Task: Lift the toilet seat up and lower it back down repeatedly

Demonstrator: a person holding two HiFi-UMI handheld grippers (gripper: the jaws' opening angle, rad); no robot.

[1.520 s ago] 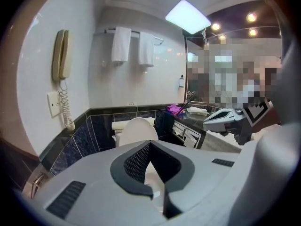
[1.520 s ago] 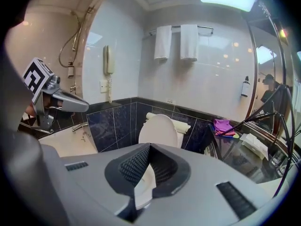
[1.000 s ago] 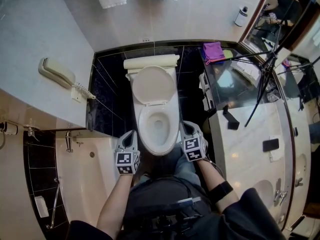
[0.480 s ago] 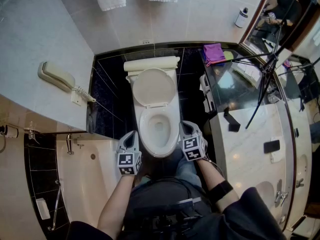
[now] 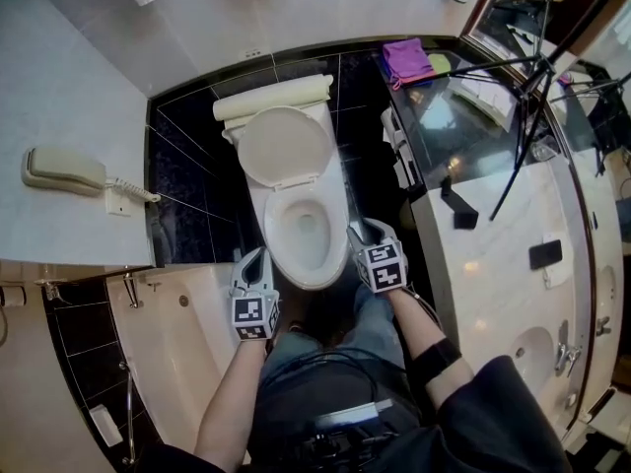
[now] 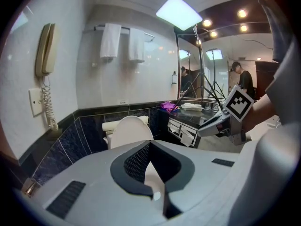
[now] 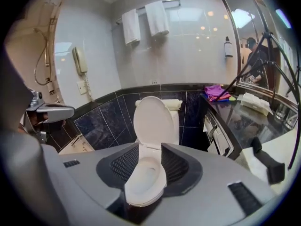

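The white toilet (image 5: 296,227) stands on the black tiled floor. Its lid (image 5: 284,146) leans back against the tank and the seat ring (image 7: 143,179) lies flat on the bowl. My left gripper (image 5: 256,257) hovers by the bowl's front left; its tips meet, shut on nothing (image 6: 149,145). My right gripper (image 5: 361,233) hovers by the bowl's front right. Its jaws have just been opening and now stand apart (image 7: 150,146). Nothing is between them, and the seat shows beyond the gap. Neither gripper touches the toilet.
A bathtub (image 5: 173,338) lies to the left, and a wall phone (image 5: 61,170) hangs above it. A marble vanity (image 5: 503,264) with a sink runs along the right, with a purple cloth (image 5: 406,60) and a tripod (image 5: 532,92) at its far end. The person's legs fill the space before the bowl.
Both grippers have sunk a little beside the bowl's front. The head view has swung, so the toilet now sits lower left and slanted. Lid and seat have not moved.
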